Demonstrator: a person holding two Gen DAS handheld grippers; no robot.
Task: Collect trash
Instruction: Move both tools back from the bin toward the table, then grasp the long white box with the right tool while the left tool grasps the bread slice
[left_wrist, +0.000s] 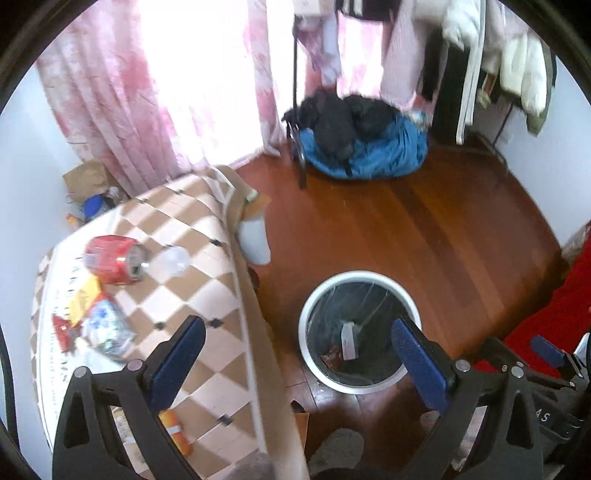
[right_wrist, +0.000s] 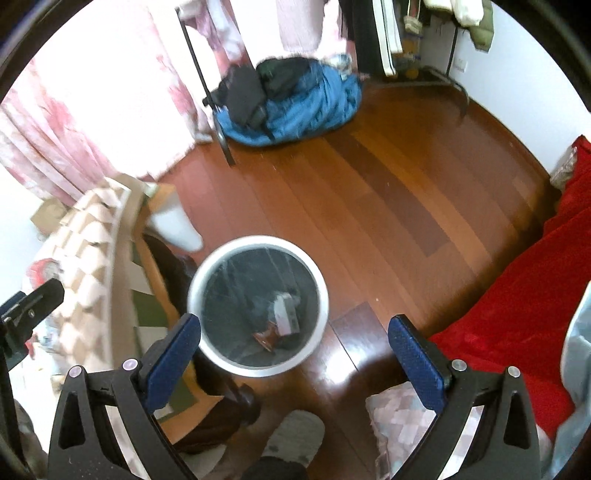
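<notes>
I see a wooden floor (right_wrist: 369, 192) with the white trash bin (left_wrist: 360, 387) at lower centre. My left gripper (left_wrist: 299, 362) and right gripper (right_wrist: 295, 354) are spread, empty; red can (left_wrist: 112, 260) lies on the checkered table (left_wrist: 207, 258), left.

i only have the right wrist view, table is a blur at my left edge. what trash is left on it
Observer: A red can lies on its side on the table.
Operator: anything else up there
Observer: A clear bottle lies just right of the can, and crumpled wrappers lie nearer us.
Operator: left jaws holding anything
Observer: No, the left gripper is open and empty.
</notes>
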